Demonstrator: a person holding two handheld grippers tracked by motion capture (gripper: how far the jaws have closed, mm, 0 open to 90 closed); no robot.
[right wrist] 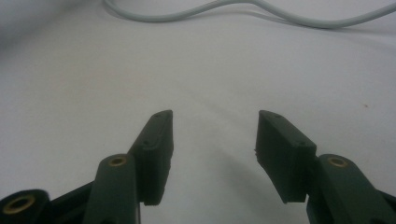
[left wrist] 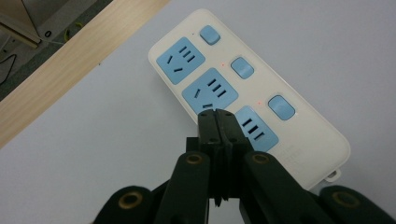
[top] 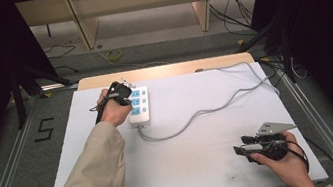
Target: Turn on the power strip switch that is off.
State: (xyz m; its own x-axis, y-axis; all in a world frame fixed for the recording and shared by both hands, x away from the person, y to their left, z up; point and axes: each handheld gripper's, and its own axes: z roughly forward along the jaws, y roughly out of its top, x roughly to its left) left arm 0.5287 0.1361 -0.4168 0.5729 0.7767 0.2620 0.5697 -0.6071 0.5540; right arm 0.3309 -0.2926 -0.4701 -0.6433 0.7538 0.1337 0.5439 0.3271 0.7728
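Light: even, soft overhead on the table
Surroundings: dark at 3 and 9 o'clock
Shadows: faint
Focus: close-ups soft; tongs blurred

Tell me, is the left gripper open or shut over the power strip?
Shut: the left gripper has its jaws pressed together, empty, above the power strip.

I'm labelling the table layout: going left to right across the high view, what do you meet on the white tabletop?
Left gripper, shut, over the white power strip → grey cable snaking toward the far right corner → right gripper, jaws open, near the front right edge.
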